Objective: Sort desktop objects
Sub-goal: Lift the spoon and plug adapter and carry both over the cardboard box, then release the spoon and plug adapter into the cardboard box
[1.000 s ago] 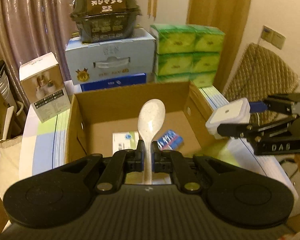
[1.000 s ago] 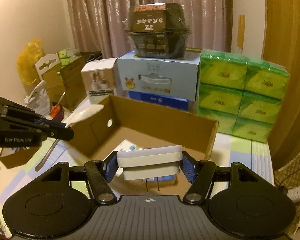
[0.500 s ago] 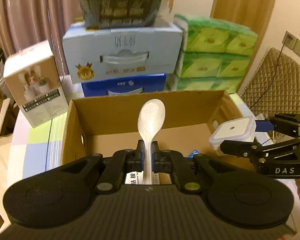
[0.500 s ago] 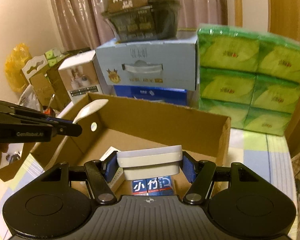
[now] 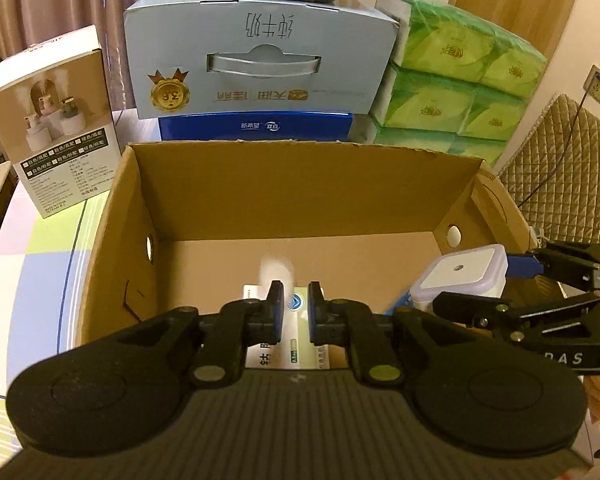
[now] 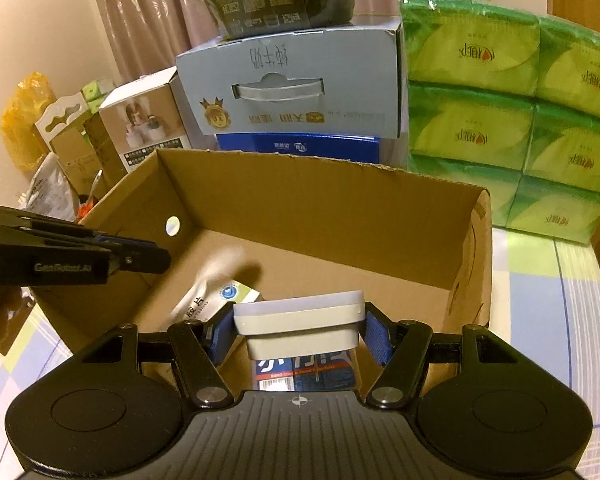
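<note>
While the cardboard box already contains a white-and-green packet and a blue packet on its floor, sorting is judged to be partly complete. A pale blurred object, too smeared to identify, shows inside the box just beyond the left gripper and appears to be dropping in. That gripper's jaws stand narrowly parted with nothing between them. It is pitched down over the near edge of the box. The right gripper is clamped at moderate width on a white square plug-in unit, held above the right half of the box and not yet deposited. It is angled downward into the opening.
</note>
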Tool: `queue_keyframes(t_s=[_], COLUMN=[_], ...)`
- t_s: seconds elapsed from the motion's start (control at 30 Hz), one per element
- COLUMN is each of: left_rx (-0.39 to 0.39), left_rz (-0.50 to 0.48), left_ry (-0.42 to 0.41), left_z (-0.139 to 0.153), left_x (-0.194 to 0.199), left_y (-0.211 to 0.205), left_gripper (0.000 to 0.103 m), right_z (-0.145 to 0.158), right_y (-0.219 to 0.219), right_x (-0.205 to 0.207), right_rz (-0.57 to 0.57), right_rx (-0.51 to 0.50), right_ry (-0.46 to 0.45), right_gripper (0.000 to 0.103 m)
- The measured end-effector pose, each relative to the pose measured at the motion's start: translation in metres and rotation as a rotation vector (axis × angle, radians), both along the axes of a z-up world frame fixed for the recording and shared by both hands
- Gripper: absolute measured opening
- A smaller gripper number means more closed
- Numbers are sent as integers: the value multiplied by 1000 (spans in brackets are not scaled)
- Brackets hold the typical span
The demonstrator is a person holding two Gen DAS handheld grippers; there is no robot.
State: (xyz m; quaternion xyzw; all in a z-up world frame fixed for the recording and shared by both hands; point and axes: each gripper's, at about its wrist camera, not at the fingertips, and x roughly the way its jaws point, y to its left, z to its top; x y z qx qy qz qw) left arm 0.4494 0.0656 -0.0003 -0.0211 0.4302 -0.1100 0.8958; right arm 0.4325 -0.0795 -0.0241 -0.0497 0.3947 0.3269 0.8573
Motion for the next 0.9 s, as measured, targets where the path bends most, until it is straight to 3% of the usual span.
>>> queue_keyframes(t_s=[0.57,0.9], left_rx=[-3,-17], left_rz=[0,29], left_ry=[-26,-52], left_z=[8,21], left_x=[-18,-34], left_y=[6,17], left_gripper=[15,19], right_z=[-8,13], right_y=[9,-3], right_x=[4,-6], right_rz=[-20,-47], right_rx=[-55,-44], right_ry=[8,-36], right_gripper=[63,67])
